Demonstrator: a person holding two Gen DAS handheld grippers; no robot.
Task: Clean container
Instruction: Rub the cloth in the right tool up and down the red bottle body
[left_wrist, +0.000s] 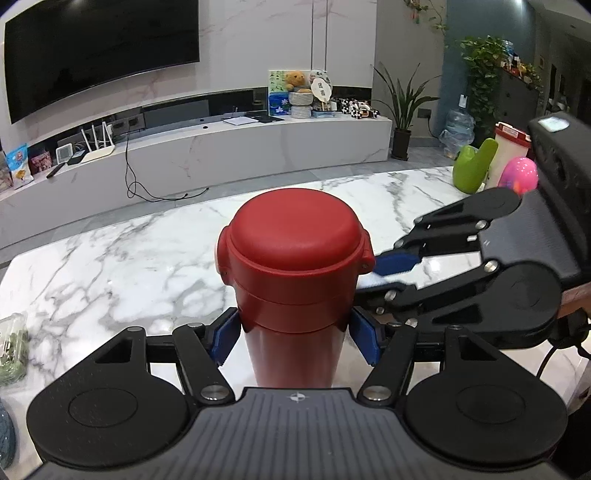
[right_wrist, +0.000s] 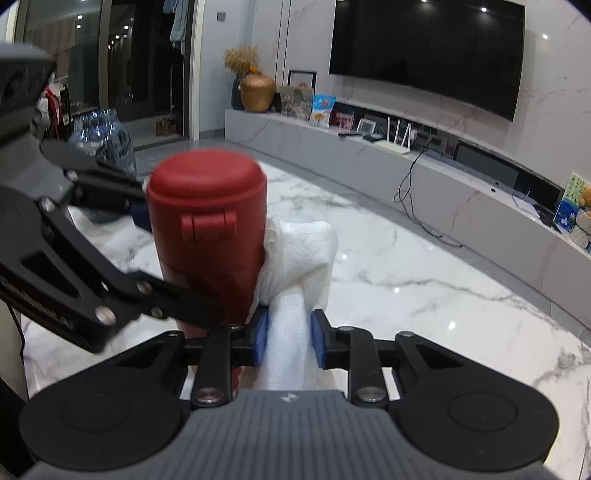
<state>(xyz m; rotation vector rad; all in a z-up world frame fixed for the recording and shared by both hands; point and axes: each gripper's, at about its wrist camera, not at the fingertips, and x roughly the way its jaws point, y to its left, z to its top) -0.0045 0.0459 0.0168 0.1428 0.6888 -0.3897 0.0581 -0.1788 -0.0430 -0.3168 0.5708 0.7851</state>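
Your left gripper (left_wrist: 293, 338) is squeezed tight on the red cup (left_wrist: 293, 280), with a blue pad on each side just under the lid. In the left view the cup stands tall in the middle of the frame, over the white table (left_wrist: 110, 266). Its lid is still on. At the right of the frame your right gripper (left_wrist: 384, 271) comes in sideways, and a bit of white towel (left_wrist: 371, 282) peeks out between its fingers, right by the cup's side.

In the right view your right gripper (right_wrist: 288, 339) is at the bottom middle, clamped on the towel (right_wrist: 299, 258). The towel bunches up past the pads and presses on the right side of the cup (right_wrist: 207, 229), below the lid. The left gripper (right_wrist: 177, 258) reaches in from the left of the frame.

So I think you are wiping the outside now. I can't see any dirt, so I can't tell how clean it is. The other sides, the lid and maybe the inside look left to do.
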